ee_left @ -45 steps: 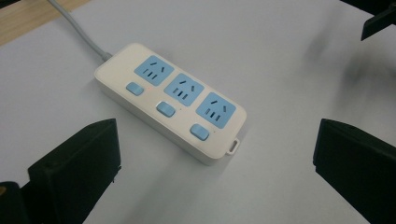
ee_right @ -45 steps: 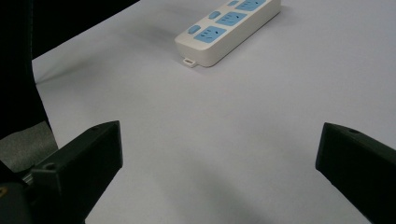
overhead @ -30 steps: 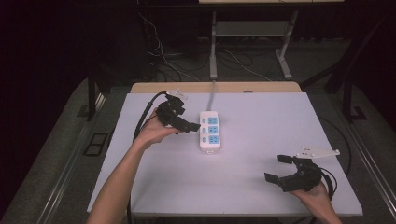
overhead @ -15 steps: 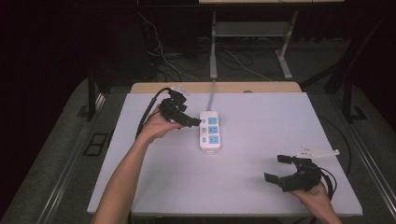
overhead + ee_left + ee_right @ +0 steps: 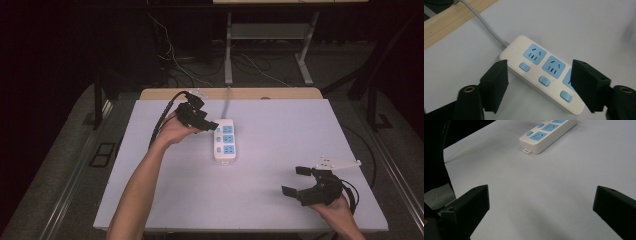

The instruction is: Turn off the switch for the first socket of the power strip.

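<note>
At the white table [image 5: 250,200], your power strip [image 5: 224,142] lay centre frame. Your left gripper [image 5: 537,82], jaws just narrowing but clear of it, straddled the strip: the approach step. Next, close squarely. Your right gripper [image 5: 299,184] waited wide, lower right.

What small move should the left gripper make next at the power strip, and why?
Probably ease the left gripper down and forward over the power strip. Its jaws have just been closing and straddle the strip from above, pads clear of its sides. The right gripper waits open.
</note>
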`<state>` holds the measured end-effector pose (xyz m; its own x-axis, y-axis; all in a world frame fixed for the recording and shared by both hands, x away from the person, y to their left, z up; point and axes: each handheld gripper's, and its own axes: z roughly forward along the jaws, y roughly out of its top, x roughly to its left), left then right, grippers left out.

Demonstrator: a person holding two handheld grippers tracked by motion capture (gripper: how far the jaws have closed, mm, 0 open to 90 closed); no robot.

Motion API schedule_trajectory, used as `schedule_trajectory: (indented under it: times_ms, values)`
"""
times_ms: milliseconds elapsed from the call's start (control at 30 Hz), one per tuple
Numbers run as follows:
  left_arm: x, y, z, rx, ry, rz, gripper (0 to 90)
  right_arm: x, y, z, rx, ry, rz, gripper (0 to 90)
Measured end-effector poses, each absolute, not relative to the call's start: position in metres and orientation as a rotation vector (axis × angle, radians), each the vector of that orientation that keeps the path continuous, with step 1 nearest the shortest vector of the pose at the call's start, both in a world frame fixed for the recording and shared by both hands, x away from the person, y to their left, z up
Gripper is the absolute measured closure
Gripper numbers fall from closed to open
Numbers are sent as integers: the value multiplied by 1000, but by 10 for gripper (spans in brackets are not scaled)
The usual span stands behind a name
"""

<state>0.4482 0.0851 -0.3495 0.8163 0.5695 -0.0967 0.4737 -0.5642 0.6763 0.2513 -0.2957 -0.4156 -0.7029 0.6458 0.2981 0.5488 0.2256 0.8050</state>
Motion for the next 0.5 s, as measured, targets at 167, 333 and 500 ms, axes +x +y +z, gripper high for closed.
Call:
schedule_trajectory:
  times_ms: [167, 333, 500]
  values:
    - [452, 77, -353, 2284, 762, 182, 477, 251, -295, -416, 1161, 2383, 1496, 4]
    - [456, 72, -358, 2296, 776, 193, 588, 250, -294, -416, 1156, 2390, 1494, 4]
    - [460, 71, -364, 2298, 808, 196, 672, 251, -292, -416, 1148, 2394, 1492, 4]
